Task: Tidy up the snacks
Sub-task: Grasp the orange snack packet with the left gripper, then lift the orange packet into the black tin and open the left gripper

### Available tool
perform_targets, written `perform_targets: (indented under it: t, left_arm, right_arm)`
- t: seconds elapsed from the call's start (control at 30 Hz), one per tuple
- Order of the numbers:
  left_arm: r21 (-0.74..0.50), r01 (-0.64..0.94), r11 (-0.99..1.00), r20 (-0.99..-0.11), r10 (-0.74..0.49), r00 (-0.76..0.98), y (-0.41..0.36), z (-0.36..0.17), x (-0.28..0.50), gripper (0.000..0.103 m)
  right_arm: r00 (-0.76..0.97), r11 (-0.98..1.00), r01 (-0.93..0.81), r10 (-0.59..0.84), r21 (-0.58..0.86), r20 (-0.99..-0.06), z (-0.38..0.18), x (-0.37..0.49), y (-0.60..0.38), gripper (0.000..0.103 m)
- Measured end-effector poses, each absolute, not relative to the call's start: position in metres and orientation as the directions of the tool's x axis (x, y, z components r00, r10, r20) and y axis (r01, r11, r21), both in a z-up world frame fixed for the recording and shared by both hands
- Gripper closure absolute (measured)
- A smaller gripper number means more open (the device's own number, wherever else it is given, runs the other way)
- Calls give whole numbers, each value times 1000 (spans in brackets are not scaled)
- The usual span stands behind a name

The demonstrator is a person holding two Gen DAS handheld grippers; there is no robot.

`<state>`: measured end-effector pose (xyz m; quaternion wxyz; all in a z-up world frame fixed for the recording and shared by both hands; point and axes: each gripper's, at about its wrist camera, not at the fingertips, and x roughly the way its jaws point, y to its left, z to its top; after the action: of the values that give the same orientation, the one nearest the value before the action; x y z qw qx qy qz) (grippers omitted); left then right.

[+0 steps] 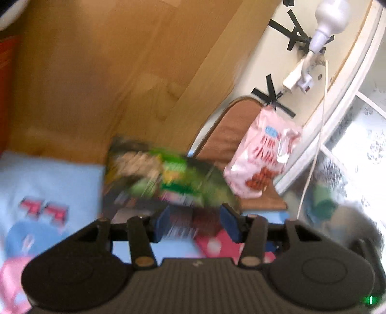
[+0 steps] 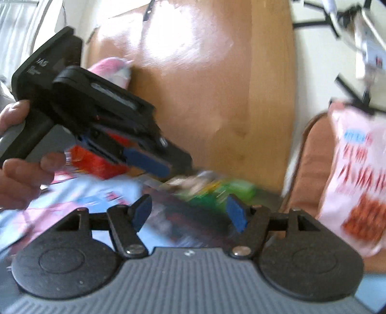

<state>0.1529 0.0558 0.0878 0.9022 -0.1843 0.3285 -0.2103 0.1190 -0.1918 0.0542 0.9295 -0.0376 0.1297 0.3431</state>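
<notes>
A green snack bag (image 1: 168,176) lies blurred just ahead of my left gripper (image 1: 196,223), whose blue pads stand apart and open. A pink snack bag (image 1: 260,157) stands upright on a brown chair seat (image 1: 229,145) to the right. In the right wrist view my right gripper (image 2: 190,216) is open above the green bag (image 2: 217,190) and a dark packet (image 2: 193,224). The left gripper (image 2: 154,166) reaches in from the left, held by a hand (image 2: 17,169). The pink bag (image 2: 357,183) is at the right. A red packet (image 2: 96,161) sits behind the left gripper.
A light blue cloth with pink print (image 1: 48,193) covers the surface. A wooden panel (image 1: 108,72) stands behind. A white lamp bulb (image 1: 330,19), plug and cord are taped to the wall at the right. A pink soft item (image 2: 113,70) leans by the panel.
</notes>
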Motion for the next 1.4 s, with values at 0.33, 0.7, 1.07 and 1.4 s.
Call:
perform_targets:
  t: [0.33,0.7,1.07,1.4]
  left_arm:
    - [-578,60,814,-609,-479,632,128,21,50,56]
    - [-664,93,742,-521,-548,655,115,6,22,48]
    - [-734,72,676,-477,-588,653,131,-5,21,52]
    - [-741,8,672,-486,-544,684,149,-1,18,33]
  right_arm:
    - [403,553,-801,782,229,-476,22,38,-155,32]
    - [446,564,-823,712,64,-542,19,20,-106,39]
    - [309,517,-657,849,549,-429,7,67,-156,59]
    - [326,504,-559,864,659,-383,-1,78,-169,87]
